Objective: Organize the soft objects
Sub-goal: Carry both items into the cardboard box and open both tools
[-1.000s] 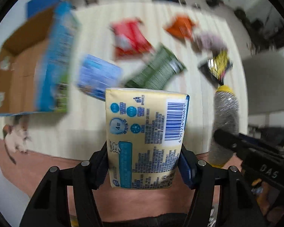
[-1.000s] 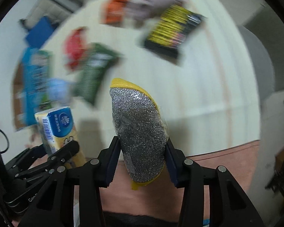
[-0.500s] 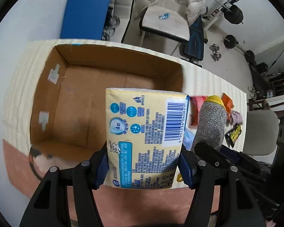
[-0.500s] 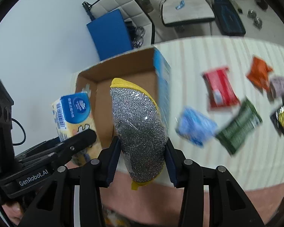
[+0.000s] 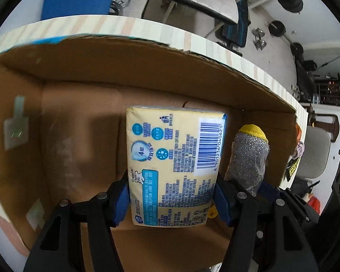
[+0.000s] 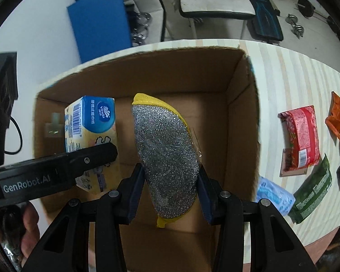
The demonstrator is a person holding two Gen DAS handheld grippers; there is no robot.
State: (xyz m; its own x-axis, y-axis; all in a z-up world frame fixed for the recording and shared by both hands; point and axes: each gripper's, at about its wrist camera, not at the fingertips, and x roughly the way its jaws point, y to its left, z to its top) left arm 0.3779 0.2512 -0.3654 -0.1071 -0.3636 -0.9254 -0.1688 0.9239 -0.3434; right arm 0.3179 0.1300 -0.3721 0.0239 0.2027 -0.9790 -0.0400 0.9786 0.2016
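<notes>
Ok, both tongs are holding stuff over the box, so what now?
Probably lower and let go: the left tongs grip the tissue pack and the right tongs grip the sparkly scrubber, both already over the open cardboard box.

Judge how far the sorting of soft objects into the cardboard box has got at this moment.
Done: nothing visible lies in the cardboard box yet.

In hand: the left gripper holds a yellow tissue pack, and the right gripper a silver scouring sponge, both over the box.

Left: the red packet, orange packet, green packet and blue packet wait on the table.
</notes>
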